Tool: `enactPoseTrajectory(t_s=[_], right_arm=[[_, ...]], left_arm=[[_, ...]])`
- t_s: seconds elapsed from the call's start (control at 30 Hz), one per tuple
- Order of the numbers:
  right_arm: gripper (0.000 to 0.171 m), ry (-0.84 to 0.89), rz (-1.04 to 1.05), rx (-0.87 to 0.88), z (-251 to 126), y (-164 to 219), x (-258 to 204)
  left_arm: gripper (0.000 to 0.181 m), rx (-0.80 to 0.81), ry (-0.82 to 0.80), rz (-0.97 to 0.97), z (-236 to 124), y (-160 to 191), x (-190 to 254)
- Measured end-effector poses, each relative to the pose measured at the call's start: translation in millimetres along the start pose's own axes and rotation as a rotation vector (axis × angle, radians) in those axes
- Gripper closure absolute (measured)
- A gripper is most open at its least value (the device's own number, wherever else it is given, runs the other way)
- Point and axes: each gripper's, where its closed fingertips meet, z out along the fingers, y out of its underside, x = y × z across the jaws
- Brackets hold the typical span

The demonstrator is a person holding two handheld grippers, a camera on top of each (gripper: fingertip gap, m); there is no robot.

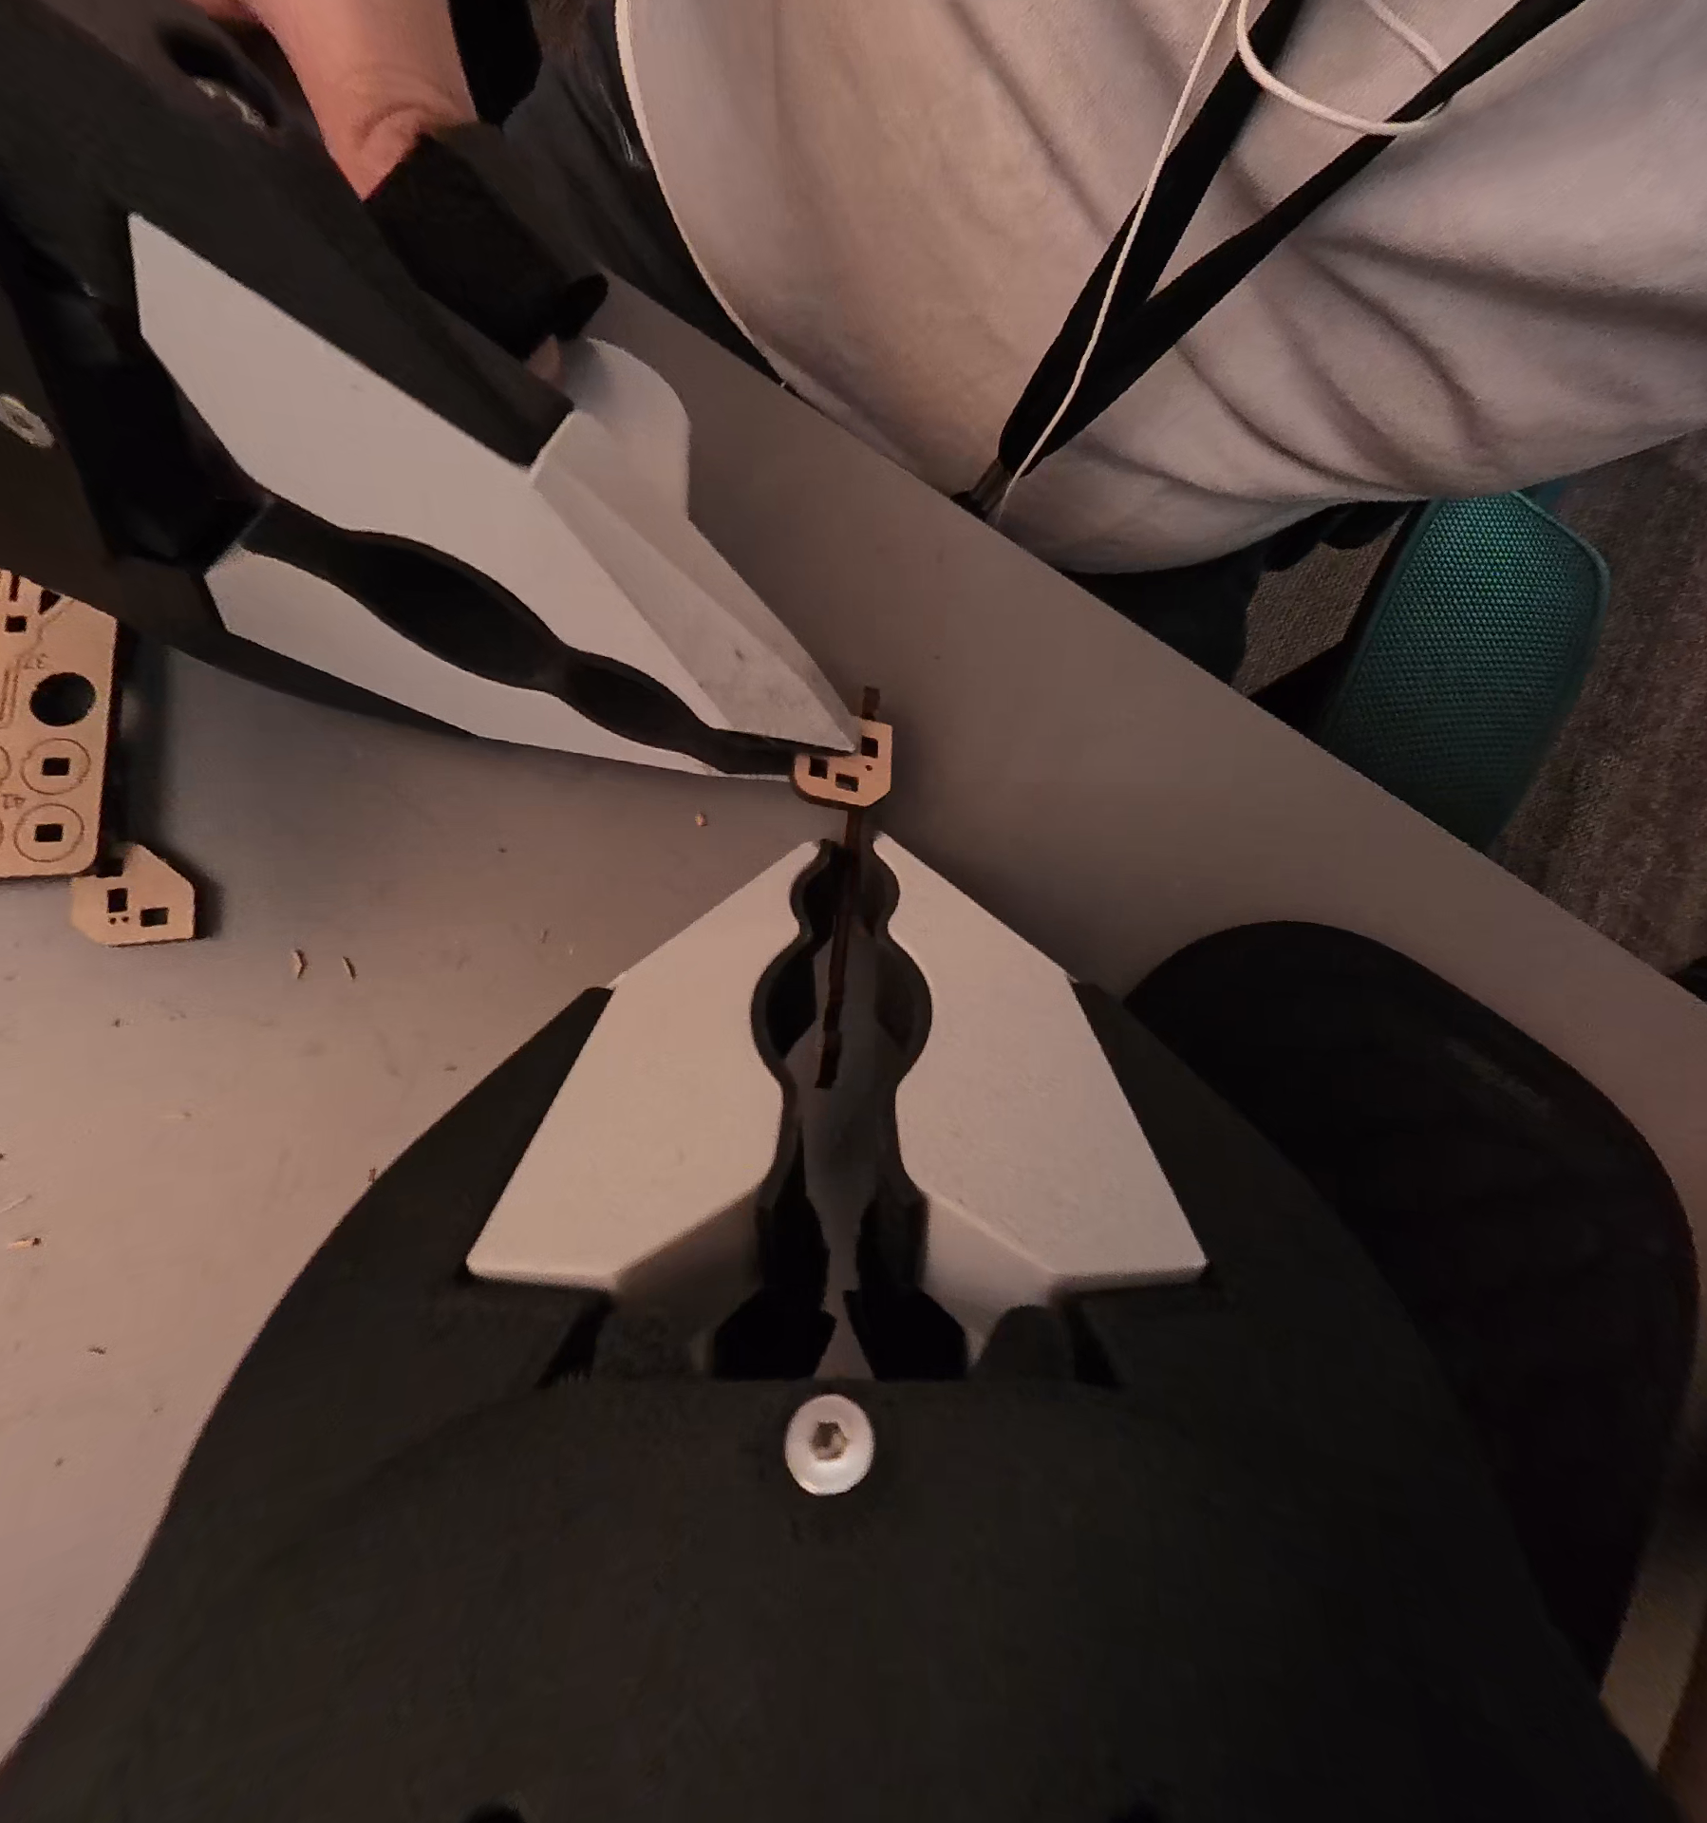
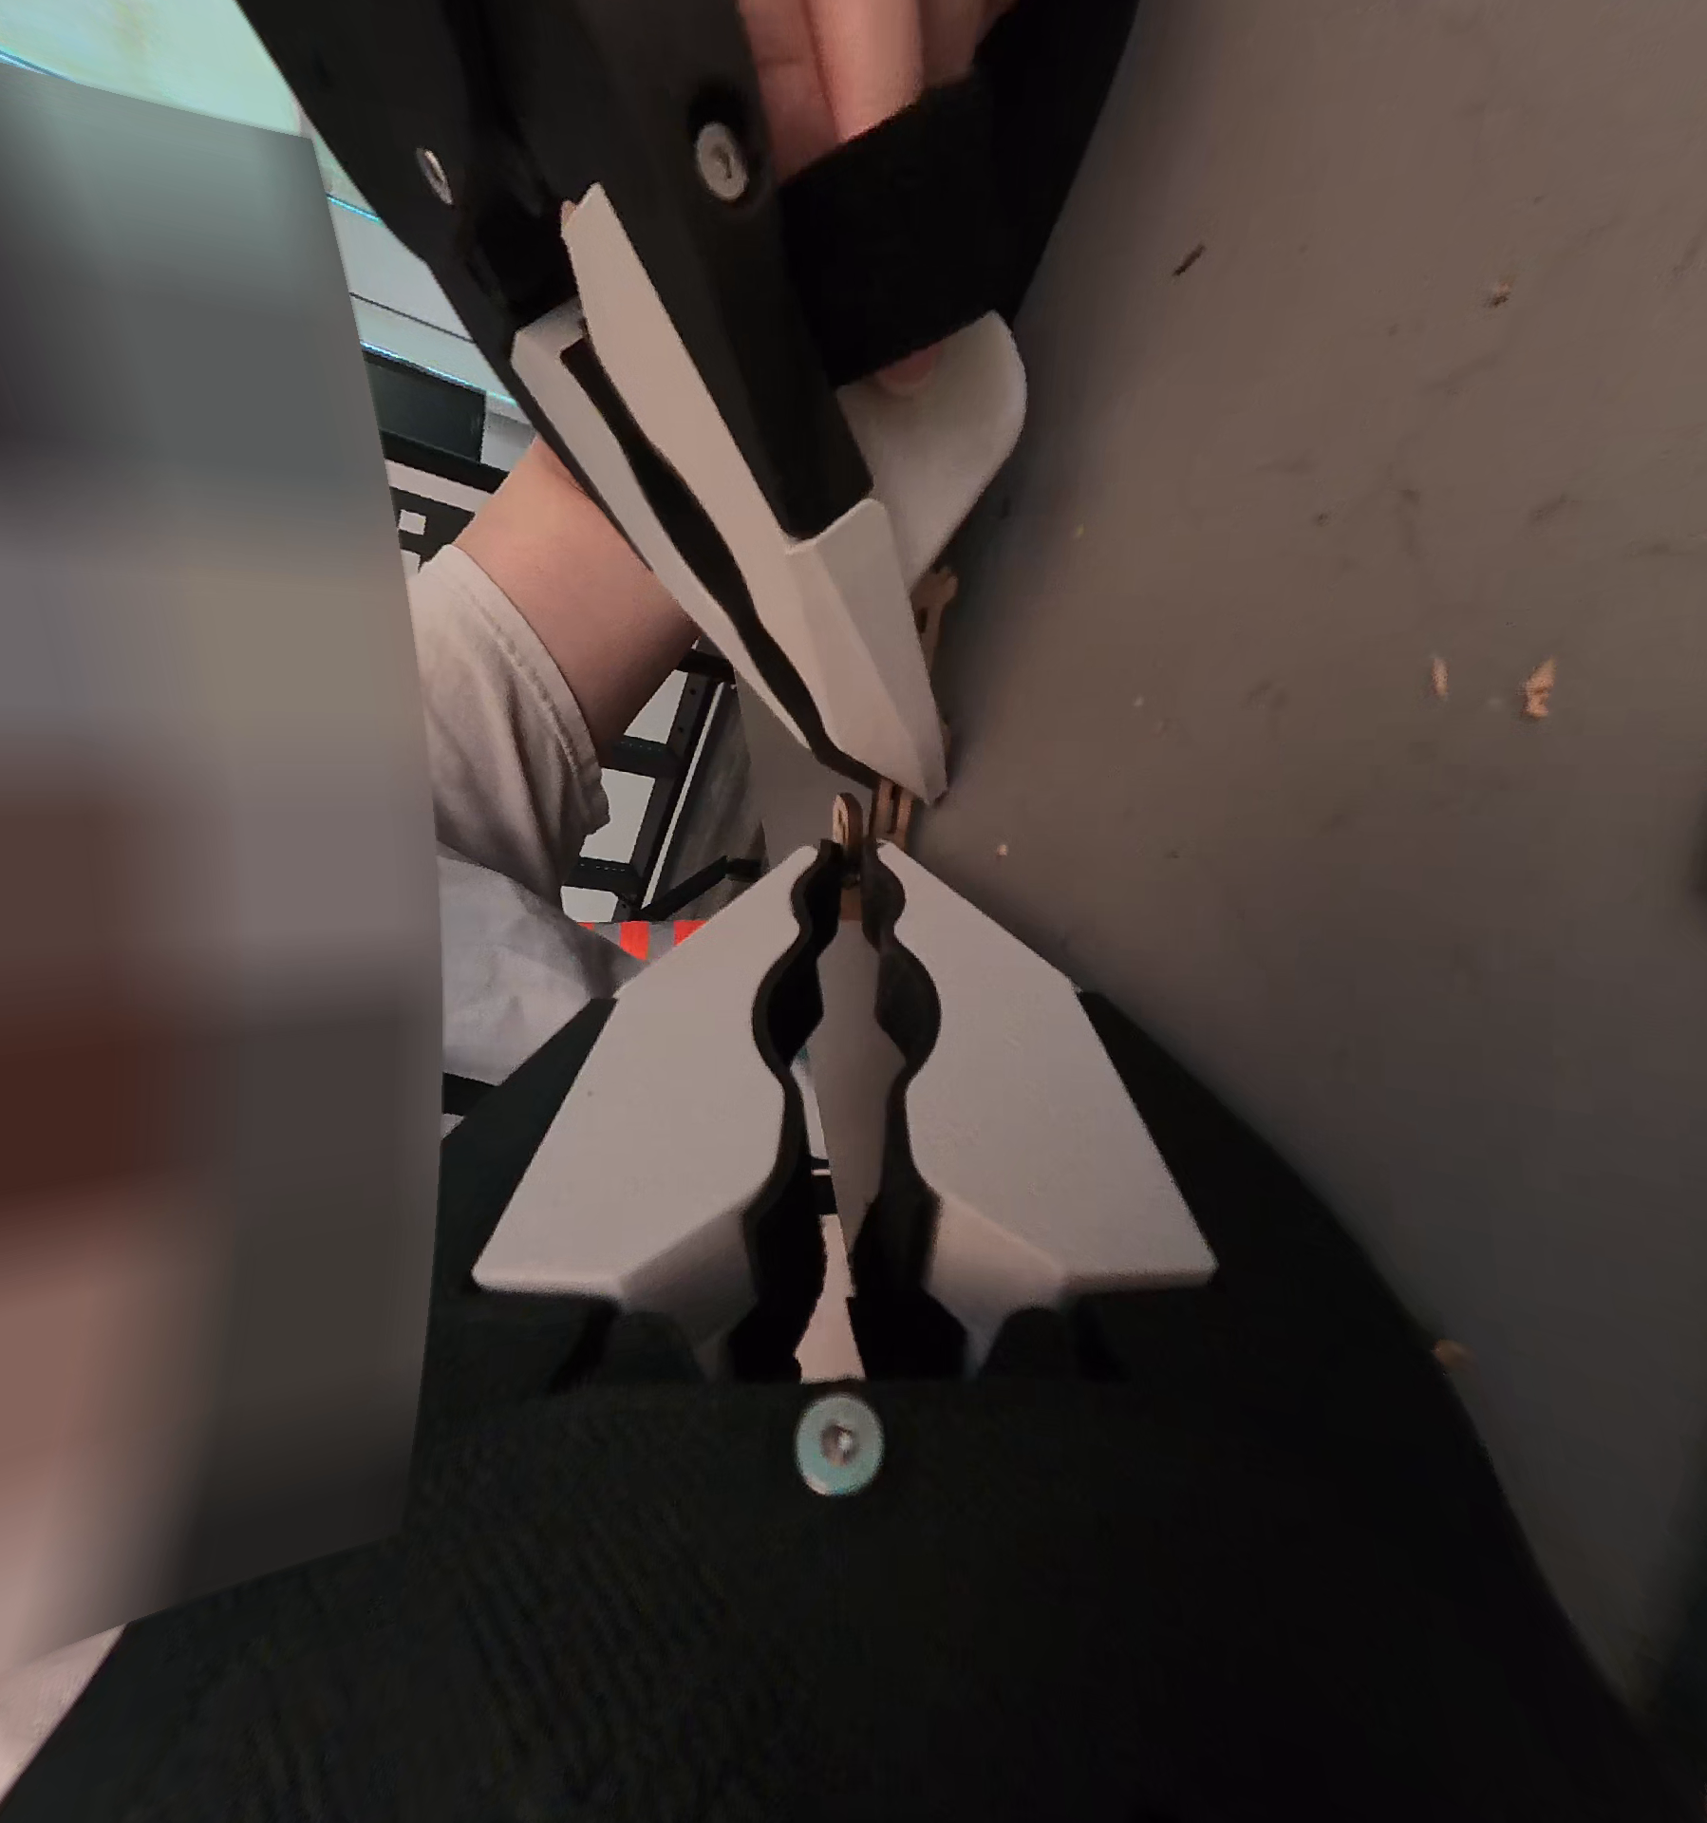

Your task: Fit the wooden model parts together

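Both grippers are alike: the left gripper (image 1: pixel 848 848) and the right gripper (image 2: pixel 845 858) have white wedge-shaped fingers (image 1: pixel 692 1075) with wavy black inner pads, set in a matte black body fixed by a silver hex screw (image 1: pixel 828 1447). The person wears a pale grey shirt (image 1: pixel 1175 256), with black straps and a thin white cord (image 1: pixel 1116 296) hanging down its front.

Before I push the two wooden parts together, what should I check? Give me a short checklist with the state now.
1. Left gripper grips the thin strip edge-on: ok.
2. Right gripper grips the small slotted piece: ok.
3. Strip passes through the slotted piece: ok, it shows beyond it in the left wrist view.
4. Strip fully seated: cannot tell.
5. Parts clear of the table near its edge: cannot tell.
6. Spare piece and cut-out sheet lie apart: ok.
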Motion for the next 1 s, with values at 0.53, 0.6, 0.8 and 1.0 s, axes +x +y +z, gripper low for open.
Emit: enactPoseTrajectory(t_s=[0.53, 0.6, 0.8, 1.0], right_arm=[[0.168, 0.003, -0.003, -0.020, 3.5, 0.8, -0.2], [0.168, 0.012, -0.014, -0.032, 6.8, 1.9, -0.5], [0.169, 0.011, -0.004, -0.052, 9.1, 3.8, -0.3], [0.169, 0.000, 0.002, -0.018, 3.3, 2.3, -1.5]], left_arm=[[0.179, 0.020, -0.030, 0.103, 1.5, -0.7, 1.4], [0.176, 0.019, -0.017, 0.096, 1.9, -0.4, 2.2], [0.174, 0.031, -0.020, 0.105, 3.2, -2.0, 1.9], [0.176, 0.040, 0.028, 0.032, 2.7, -3.4, 1.7]])
